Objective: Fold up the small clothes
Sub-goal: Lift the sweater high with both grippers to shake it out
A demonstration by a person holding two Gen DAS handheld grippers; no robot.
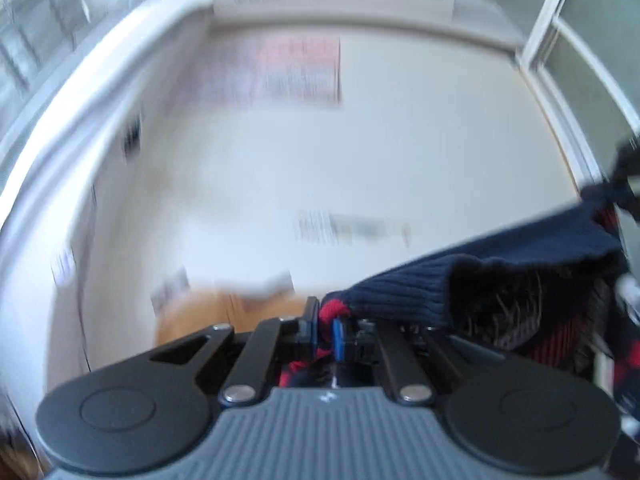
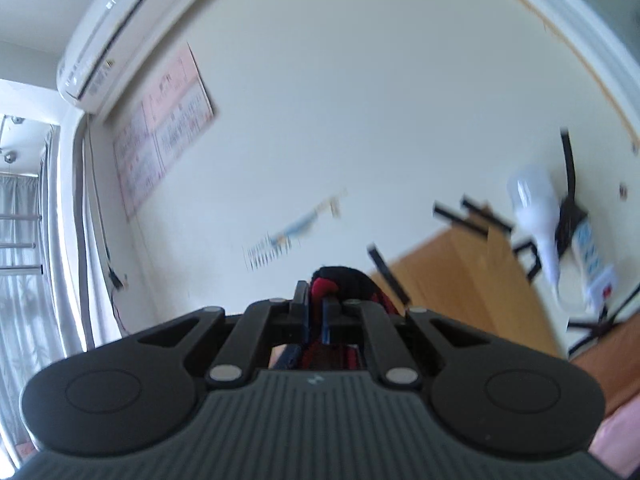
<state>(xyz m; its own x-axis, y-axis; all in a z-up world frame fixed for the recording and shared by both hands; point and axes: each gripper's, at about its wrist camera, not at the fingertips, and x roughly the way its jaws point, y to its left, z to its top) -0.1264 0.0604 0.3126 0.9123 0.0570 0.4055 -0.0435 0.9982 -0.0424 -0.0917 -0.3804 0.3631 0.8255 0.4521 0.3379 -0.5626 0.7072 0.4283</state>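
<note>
Two tools, one in each of a person's hands, each grip the same small knitted garment. The left tool has its jaws closed on a red and navy edge of the garment. From there the navy ribbed cloth stretches away to the right of the tool and opens into a dark hollow, with red stripes showing lower down. At the far right end of the cloth a black shape pinches it, too blurred to identify for certain.

The right tool is also closed, clamping a red and dark bunch of the garment that pokes up just past its tips.

Both tools tilt upward toward a pale wall. Above and left of the right tool hang an air conditioner and a pink poster. Right of it, a wooden tabletop shows.
</note>
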